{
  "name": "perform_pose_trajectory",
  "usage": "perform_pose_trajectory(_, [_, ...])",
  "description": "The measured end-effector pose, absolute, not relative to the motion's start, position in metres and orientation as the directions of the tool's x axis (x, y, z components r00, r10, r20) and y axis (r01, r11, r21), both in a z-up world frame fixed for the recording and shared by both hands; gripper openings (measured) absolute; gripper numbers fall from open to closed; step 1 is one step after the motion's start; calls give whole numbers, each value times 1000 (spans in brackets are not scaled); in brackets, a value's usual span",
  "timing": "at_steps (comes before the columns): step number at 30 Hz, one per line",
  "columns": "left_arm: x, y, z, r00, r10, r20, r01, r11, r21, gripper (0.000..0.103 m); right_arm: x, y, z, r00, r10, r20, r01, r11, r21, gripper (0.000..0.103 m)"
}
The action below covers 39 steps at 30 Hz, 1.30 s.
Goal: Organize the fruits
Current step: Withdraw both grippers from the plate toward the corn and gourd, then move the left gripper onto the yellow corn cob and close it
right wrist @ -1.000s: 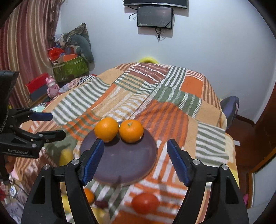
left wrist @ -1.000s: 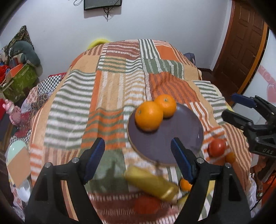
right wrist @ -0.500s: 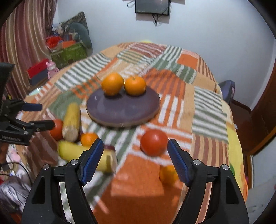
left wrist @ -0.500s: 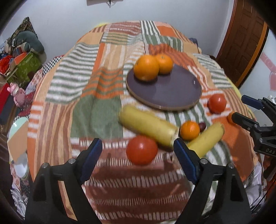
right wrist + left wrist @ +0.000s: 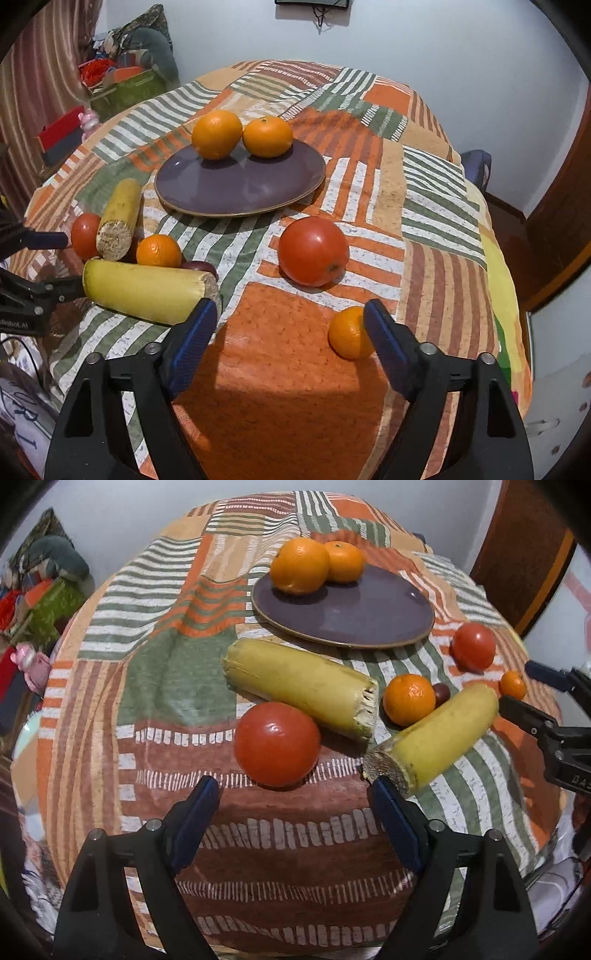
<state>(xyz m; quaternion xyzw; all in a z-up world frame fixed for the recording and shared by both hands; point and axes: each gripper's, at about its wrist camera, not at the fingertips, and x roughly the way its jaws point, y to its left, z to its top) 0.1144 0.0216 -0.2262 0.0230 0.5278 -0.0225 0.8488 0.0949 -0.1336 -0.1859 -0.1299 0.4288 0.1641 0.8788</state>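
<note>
A dark purple plate (image 5: 369, 616) (image 5: 221, 184) holds two oranges (image 5: 300, 565) (image 5: 218, 133). On the patchwork cloth lie two yellow corn cobs (image 5: 299, 686) (image 5: 144, 290), two red tomatoes (image 5: 277, 743) (image 5: 313, 251), a mandarin (image 5: 409, 699) (image 5: 159, 252), a small dark fruit (image 5: 441, 694) and a small orange (image 5: 349, 332). My left gripper (image 5: 293, 808) is open and empty, just short of the near tomato. My right gripper (image 5: 290, 325) is open and empty, with the small orange by its right finger.
The cloth-covered round table (image 5: 424, 177) drops off on all sides. A green box and cluttered items (image 5: 125, 85) stand at the far left. A wooden door (image 5: 517, 554) is at the right. The right gripper shows at the left wrist view's right edge (image 5: 546, 716).
Both grippers have pulled back from the plate toward the near table edge, bringing the loose fruits into view. Both stay open and empty.
</note>
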Motion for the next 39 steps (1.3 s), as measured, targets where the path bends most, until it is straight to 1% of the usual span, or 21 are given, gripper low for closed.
perform_pose_trajectory(2, [114, 17, -224, 447, 11, -894, 68, 997, 46, 85, 94, -132, -185, 588, 168, -791, -408, 906, -111, 81])
perform_pose_trajectory(4, [114, 17, -223, 442, 2, -897, 67, 997, 35, 85, 93, -133, -183, 592, 171, -788, -415, 902, -117, 81])
perform_pose_trajectory(7, [115, 11, -221, 415, -88, -905, 101, 994, -51, 85, 94, -137, -180, 594, 185, -783, -418, 903, -104, 83])
perform_pose_trajectory(8, [115, 7, -220, 414, -100, -905, 113, 992, -58, 85, 95, -138, -179, 596, 188, -781, -415, 904, -100, 83])
perform_pose_trajectory(12, [118, -15, -218, 432, -68, -899, 154, 988, -1, 85, 94, -145, -174, 608, 190, -771, -404, 910, -95, 83])
perform_pose_trajectory(17, [125, -37, -215, 426, -122, -896, 209, 977, -33, 85, 92, -153, -169, 609, 204, -766, -392, 918, -67, 83])
perform_pose_trajectory(20, [130, -48, -216, 431, -125, -894, 231, 973, -25, 85, 91, -156, -168, 603, 214, -769, -389, 920, -49, 83])
perform_pose_trajectory(26, [133, -48, -215, 429, -169, -887, 240, 968, -68, 85, 91, -152, -164, 587, 244, -772, -395, 918, -11, 83])
perform_pose_trajectory(28, [130, -42, -211, 439, -189, -879, 235, 968, -91, 85, 94, -146, -164, 571, 267, -776, -407, 913, 15, 83])
perform_pose_trajectory(31, [125, -28, -200, 483, -159, -861, 209, 976, -63, 85, 99, -138, -167, 549, 300, -781, -416, 908, 56, 84])
perform_pose_trajectory(33, [122, -15, -194, 500, -157, -852, 187, 980, -71, 85, 103, -132, -170, 529, 316, -788, -420, 904, 80, 84])
perform_pose_trajectory(39, [125, 34, -189, 529, -89, -844, 56, 996, -70, 86, 110, -114, -183, 492, 325, -808, -424, 900, 104, 84])
